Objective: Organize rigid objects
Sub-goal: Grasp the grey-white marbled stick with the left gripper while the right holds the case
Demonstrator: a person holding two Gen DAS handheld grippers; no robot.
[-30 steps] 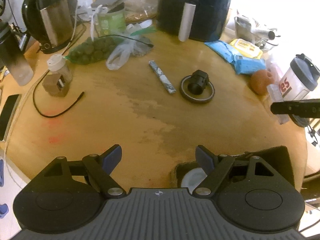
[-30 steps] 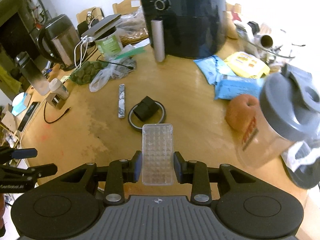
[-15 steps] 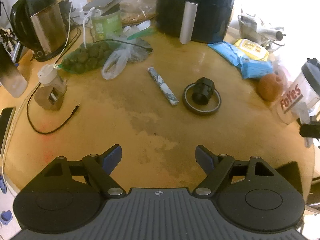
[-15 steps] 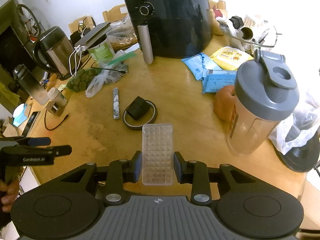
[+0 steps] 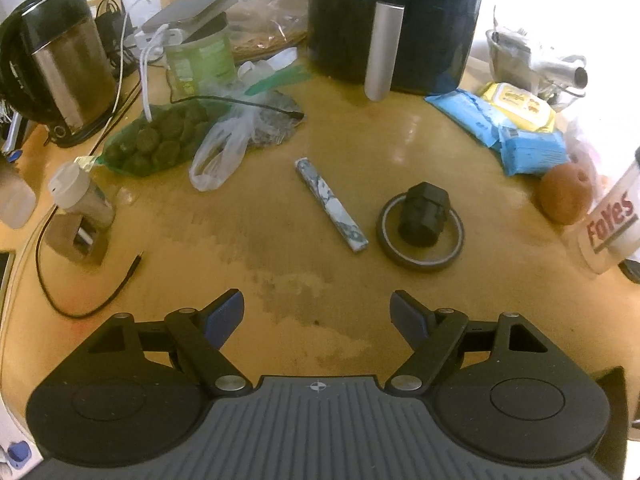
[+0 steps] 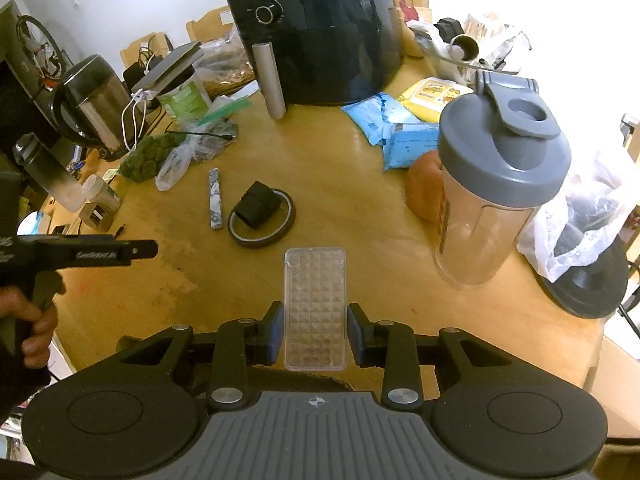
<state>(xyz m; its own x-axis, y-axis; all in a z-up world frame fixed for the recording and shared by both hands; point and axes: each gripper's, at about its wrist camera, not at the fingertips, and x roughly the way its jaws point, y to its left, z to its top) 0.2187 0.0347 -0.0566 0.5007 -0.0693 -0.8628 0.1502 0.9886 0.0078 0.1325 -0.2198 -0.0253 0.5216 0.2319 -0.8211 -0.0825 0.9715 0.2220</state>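
We are holding a clear textured plastic case point(image 6: 315, 308) in our right gripper point(image 6: 315, 334), whose blue pads are pressing against its two long sides while it is hanging above the near part of the wooden table point(image 6: 360, 184). Our left gripper point(image 5: 318, 314) is hovering with its fingers spread wide and nothing between them, facing the marbled bar point(image 5: 331, 205) and the tape ring point(image 5: 421, 232), which is lying flat with a black block point(image 5: 424, 215) sitting inside it. We are judging the case to be light, stiff and smooth, so it is likely to slip or twist if we are squeezing too near one end; gripping across the narrow width near the middle, as we are doing, looks sound. The bar seems rigid and slim, best taken across its short width. The tape ring is lying low, so we are expecting to pinch its wall from inside and outside. The shaker bottle point(image 6: 500, 184) is standing just to the right of the case.
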